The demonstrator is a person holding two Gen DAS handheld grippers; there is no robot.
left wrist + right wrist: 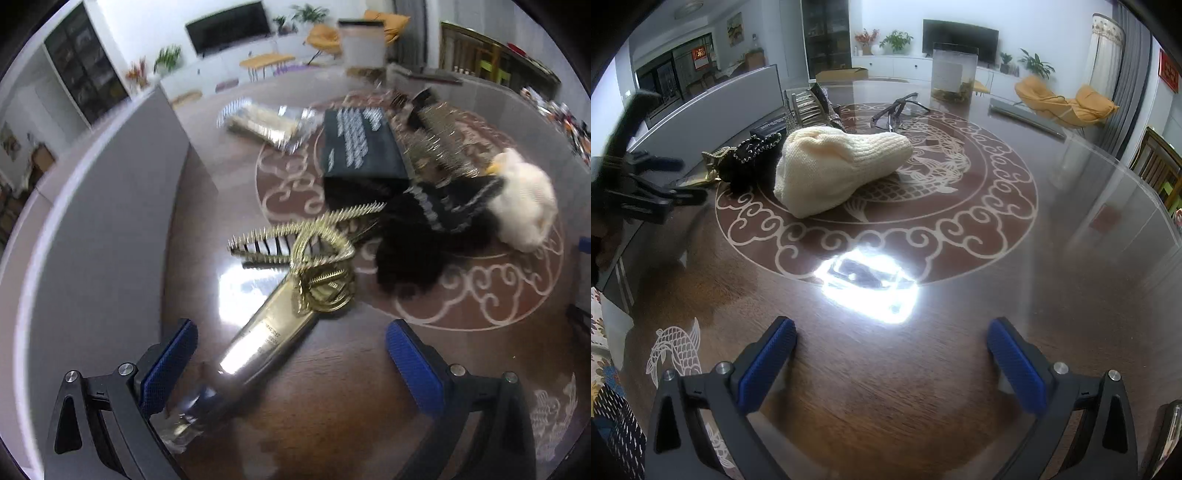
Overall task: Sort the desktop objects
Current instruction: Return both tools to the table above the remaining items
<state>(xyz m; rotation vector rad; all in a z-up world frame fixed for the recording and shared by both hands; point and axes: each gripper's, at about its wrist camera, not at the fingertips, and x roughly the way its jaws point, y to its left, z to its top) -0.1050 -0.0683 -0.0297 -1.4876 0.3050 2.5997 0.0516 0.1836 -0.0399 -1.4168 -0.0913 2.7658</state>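
Note:
In the left wrist view my left gripper (291, 354) is open, its blue pads either side of a shiny gold tube (266, 338) lying on the dark table. A gold hair claw clip (314, 254) rests on the tube's far end. Beyond lie black fabric (424, 229), a cream knit hat (524, 199), a dark box (360, 144) and a clear packet (266, 123). In the right wrist view my right gripper (892, 354) is open and empty above bare table. The cream hat (836, 166) lies ahead, black fabric (753, 162) to its left, glasses (897, 110) behind. The left gripper (646, 184) shows at far left.
A grey panel (107, 221) stands along the table's left side and shows in the right wrist view (731, 103). A clear container (953, 74) stands at the table's far edge. The glass-topped table (1071, 206) reflects a bright lamp. A chair (1160, 166) stands at right.

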